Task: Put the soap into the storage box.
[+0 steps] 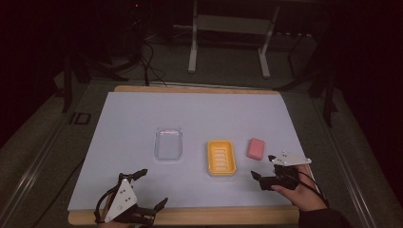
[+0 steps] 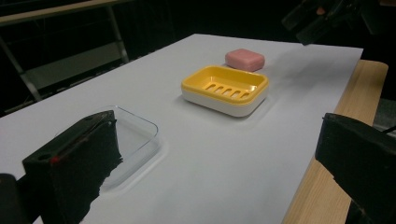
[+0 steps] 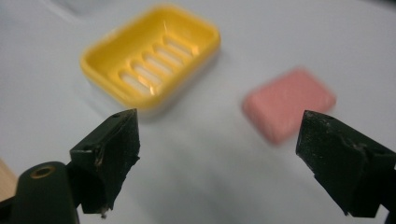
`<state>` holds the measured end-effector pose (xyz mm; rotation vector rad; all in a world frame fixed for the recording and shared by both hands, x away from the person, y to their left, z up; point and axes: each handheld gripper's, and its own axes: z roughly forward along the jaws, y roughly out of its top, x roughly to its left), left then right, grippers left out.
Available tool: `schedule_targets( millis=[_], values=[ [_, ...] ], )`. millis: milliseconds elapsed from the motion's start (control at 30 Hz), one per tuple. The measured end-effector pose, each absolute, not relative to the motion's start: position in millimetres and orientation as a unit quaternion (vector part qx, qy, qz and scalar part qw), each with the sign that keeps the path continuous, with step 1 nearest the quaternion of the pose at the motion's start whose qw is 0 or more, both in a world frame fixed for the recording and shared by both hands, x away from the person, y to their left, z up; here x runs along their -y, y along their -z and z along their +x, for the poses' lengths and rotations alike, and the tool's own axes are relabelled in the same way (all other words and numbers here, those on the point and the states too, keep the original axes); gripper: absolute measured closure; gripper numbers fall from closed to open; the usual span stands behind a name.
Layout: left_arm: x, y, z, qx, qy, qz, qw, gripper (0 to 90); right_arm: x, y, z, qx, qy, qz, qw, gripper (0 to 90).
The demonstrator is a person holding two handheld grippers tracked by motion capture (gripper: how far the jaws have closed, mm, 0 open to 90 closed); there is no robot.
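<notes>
A pink soap bar (image 1: 256, 148) lies on the white sheet, just right of a yellow slotted soap dish (image 1: 221, 157). A clear plastic lid or tray (image 1: 168, 143) sits left of the dish. My right gripper (image 1: 264, 167) hovers open near the sheet's front right, a short way in front of the soap; in the right gripper view the soap (image 3: 288, 103) lies ahead between the spread jaws, toward the right one, with the dish (image 3: 152, 56) farther off. My left gripper (image 1: 154, 189) rests open at the front left edge, holding nothing; its view shows the tray (image 2: 133, 135), dish (image 2: 226, 88) and soap (image 2: 245, 59).
The white sheet (image 1: 133, 114) covers a wooden board (image 1: 190, 216) whose edge shows at the front. Beyond the table stand a white metal frame (image 1: 228, 28) and dark cables (image 1: 147, 57) on the floor. Dark stands flank the table.
</notes>
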<state>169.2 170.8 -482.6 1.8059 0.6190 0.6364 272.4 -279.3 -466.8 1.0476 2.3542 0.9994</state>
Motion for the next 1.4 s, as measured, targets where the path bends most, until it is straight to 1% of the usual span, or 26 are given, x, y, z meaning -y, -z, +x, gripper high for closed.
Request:
schedule_targets(
  millis=[67,200,367,567,733,800,1000,1100,1200,1333,1400],
  values=[
    [-171,483,169,-0.260,-0.267,0.758,0.535,0.4,280,469,275,-0.842,-0.327,0.401,0.157,13.8],
    [-171,483,169,-0.260,-0.266,0.759,0.535,0.3,282,470,278,-0.845,-0.292,0.433,0.114,13.9],
    [-171,483,169,-0.260,-0.266,0.759,0.535,0.4,283,467,281,-0.843,-0.255,0.467,0.077,14.0],
    [-171,483,169,-0.260,-0.265,0.758,0.536,0.4,283,469,285,-0.847,-0.184,0.497,0.038,14.8],
    [-171,483,169,-0.260,-0.266,0.758,0.535,0.4,283,470,287,-0.838,-0.153,0.523,0.021,15.0],
    [-171,483,170,-0.260,-0.267,0.759,0.534,0.4,283,469,289,-0.832,-0.143,0.535,0.010,18.5],
    [-170,483,170,-0.261,-0.267,0.759,0.533,0.4,279,472,292,-0.821,-0.118,0.558,-0.021,18.6],
    [-171,483,170,-0.261,-0.267,0.759,0.534,0.4,274,472,294,-0.815,-0.105,0.569,-0.040,21.4],
    [-171,483,170,-0.261,-0.267,0.758,0.534,0.4,270,472,296,-0.817,-0.099,0.567,-0.040,22.8],
    [-171,483,169,-0.261,-0.267,0.758,0.535,0.3,263,470,299,-0.808,-0.104,0.577,-0.058,22.8],
    [-171,483,169,-0.261,-0.267,0.758,0.535,0.4,260,469,302,-0.810,-0.105,0.574,-0.058,22.8]
  ],
)
